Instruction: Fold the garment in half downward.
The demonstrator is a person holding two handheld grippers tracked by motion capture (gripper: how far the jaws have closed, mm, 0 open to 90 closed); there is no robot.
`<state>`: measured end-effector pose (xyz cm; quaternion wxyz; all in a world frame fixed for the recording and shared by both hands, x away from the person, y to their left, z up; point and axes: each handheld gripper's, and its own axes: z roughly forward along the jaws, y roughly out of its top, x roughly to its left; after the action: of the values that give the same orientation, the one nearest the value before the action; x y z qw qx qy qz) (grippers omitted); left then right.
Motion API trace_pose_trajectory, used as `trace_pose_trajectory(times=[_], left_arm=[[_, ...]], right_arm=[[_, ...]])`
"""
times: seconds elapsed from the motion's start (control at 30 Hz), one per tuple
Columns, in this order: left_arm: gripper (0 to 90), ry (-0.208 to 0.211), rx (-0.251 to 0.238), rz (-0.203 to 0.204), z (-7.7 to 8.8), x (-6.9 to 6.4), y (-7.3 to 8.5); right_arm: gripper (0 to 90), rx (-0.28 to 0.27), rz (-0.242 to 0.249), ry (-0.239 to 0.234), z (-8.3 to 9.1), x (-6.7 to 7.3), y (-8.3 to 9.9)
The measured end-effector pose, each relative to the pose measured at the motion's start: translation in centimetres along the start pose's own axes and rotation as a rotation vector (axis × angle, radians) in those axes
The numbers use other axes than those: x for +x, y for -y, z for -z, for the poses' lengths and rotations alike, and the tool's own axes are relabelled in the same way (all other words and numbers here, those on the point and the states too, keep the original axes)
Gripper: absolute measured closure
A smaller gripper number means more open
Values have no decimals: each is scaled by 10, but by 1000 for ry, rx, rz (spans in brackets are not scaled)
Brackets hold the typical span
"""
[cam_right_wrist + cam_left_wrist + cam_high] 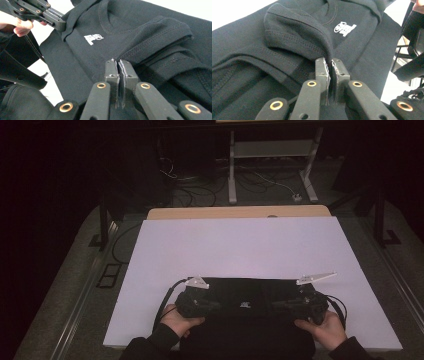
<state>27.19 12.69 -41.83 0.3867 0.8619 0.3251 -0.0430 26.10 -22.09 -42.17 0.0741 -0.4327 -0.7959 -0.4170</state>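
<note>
On the white table (240,245), a black T-shirt (250,320) bears an unreadable white logo (345,28)

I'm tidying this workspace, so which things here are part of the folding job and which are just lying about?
In use:
black T-shirt
left gripper, jaws shut on the shirt's fabric
right gripper, jaws shut on the shirt's fabric
white board under the shirt

Lying about:
cables on the floor
white frame behind the table

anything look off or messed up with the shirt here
Nothing is damaged or spilled. The black shirt hangs partly off the near edge of the white board instead of lying flat on it. Its fabric is bunched into a folded hump where the left gripper pinches it; the right gripper pinches the opposite fold.
</note>
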Motion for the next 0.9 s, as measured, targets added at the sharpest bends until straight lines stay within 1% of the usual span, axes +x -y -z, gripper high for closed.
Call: trace_pose_trajectory(times=[0.2,0.27,0.53,0.57,0.77,0.9], left_arm=[[834,2,6,-4,0,-4,4],[834,2,1,5,0,-5,5],[831,11,19,19,-1,-8,10],[831,13,27,13,-1,-9,11],[829,20,48,10,-1,-13,14],[826,29,51,8,-1,-15,15]], right_arm=[[848,9,-2,-2,0,2,4],[848,10,-5,-2,0,3,5],[848,28,-3,-9,0,7,10],[848,31,1,-9,0,7,11],[848,51,2,-13,-1,10,13],[848,60,0,-20,0,12,15]])
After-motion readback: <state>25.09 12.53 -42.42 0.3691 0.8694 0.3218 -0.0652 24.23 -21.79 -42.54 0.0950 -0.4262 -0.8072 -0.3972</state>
